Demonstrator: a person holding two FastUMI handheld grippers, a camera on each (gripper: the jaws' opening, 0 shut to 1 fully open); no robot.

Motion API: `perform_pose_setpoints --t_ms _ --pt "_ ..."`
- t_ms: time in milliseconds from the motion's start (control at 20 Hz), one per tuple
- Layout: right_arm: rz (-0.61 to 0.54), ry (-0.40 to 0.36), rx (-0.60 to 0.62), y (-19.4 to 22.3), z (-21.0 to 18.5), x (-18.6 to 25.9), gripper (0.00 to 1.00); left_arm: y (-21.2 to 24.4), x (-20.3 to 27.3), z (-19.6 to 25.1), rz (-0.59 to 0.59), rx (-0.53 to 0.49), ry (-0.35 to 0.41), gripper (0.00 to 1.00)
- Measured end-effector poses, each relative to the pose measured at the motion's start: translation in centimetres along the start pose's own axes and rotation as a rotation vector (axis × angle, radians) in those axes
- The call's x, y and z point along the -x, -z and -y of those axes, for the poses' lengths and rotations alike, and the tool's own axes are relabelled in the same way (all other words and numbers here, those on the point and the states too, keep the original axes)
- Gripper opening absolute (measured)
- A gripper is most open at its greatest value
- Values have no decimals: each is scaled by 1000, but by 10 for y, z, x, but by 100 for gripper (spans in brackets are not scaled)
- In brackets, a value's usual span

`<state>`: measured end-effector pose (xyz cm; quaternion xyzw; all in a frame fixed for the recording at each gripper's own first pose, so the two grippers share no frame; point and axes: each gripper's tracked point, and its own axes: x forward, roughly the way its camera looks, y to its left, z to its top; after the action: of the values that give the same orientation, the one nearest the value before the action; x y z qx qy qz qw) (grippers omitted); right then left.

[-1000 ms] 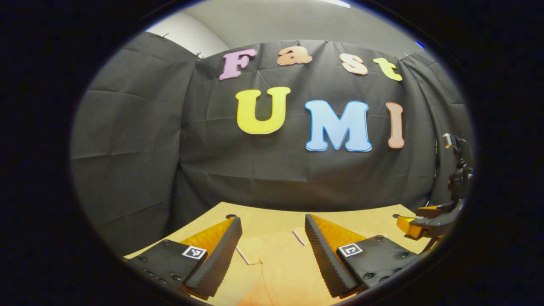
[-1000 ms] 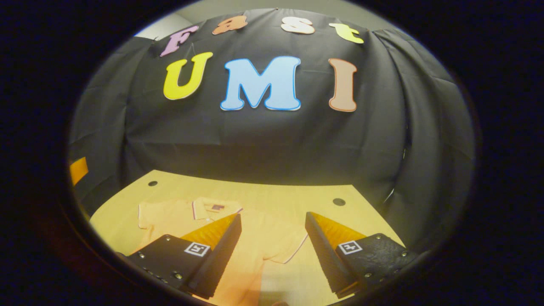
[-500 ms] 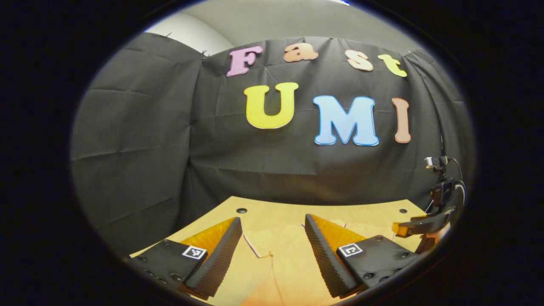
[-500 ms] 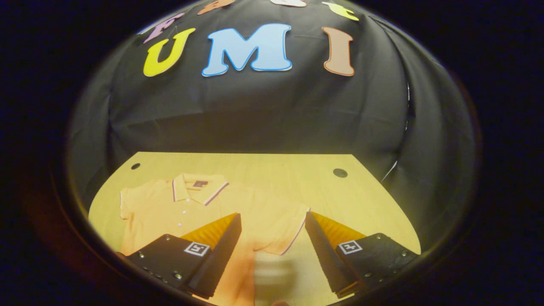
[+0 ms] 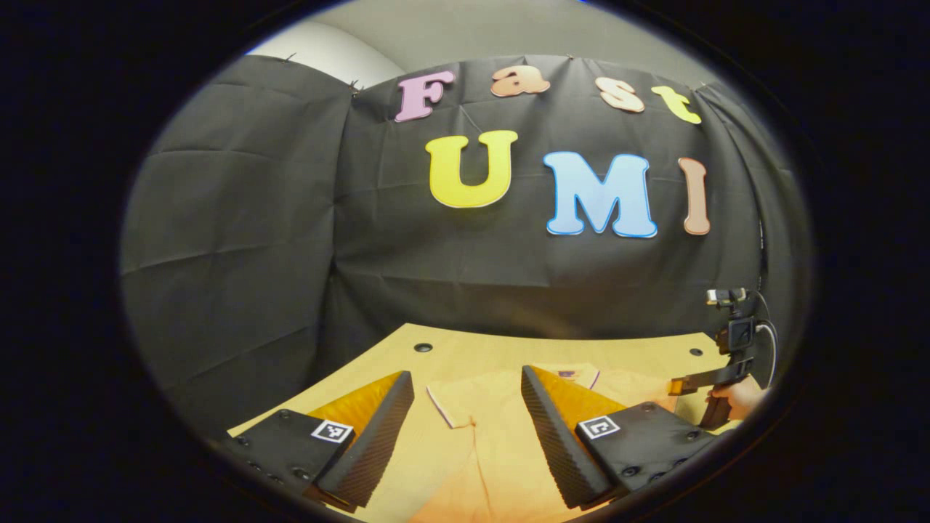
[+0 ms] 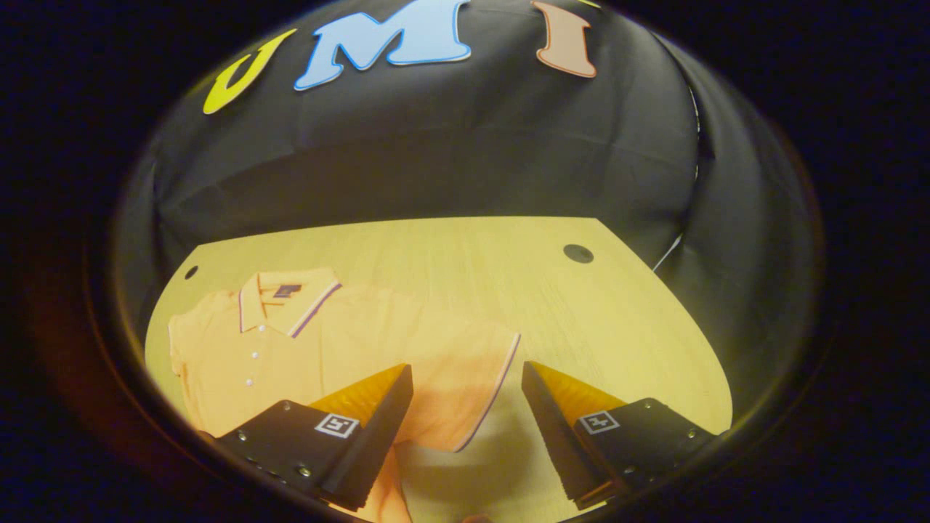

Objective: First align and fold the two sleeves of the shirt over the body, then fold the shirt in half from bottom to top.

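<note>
Hovering above the table [image 5: 378,356] in the left gripper view, the left gripper [image 5: 467,396] hangs with its fingers spread wide and nothing between them; the shirt [image 5: 494,421] lies flat beneath, its left sleeve [image 5: 447,399] showing in the gap; off to the right the right gripper [image 5: 686,385] shows small, with a hand [image 5: 741,399] on its grip; risk as I judge it: a descent slightly off line would pinch body cloth along with the sleeve, or catch one layer only, and the fold would drag the shirt askew; fiducial squares sit on the finger mounts, nothing readable.

In the right gripper view, the right gripper [image 6: 467,392] is likewise released and empty, poised over the right sleeve [image 6: 472,370]; the striped cuff edge lies between the fingers; the shirt [image 6: 305,349] is spread flat with collar [image 6: 287,298] toward the wall, left of centre on the table [image 6: 581,305]; likely trouble: closing on the cuff tip alone lets the sleeve slip or bunch mid-fold; uneven timing between hands would skew the alignment; a dark label inside the collar is too small to read.
</note>
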<state>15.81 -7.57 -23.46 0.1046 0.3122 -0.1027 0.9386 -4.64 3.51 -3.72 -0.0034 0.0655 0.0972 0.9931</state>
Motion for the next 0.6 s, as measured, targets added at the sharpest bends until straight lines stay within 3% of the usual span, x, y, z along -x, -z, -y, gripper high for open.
perform_pose_setpoints --t_ms 300,600 --pt "-89 43 7 18 9 -39 94 5 3 4 -15 -7 7 97" --pt "-121 -21 -52 21 -5 -41 92 6 5 6 -25 -5 17 97"
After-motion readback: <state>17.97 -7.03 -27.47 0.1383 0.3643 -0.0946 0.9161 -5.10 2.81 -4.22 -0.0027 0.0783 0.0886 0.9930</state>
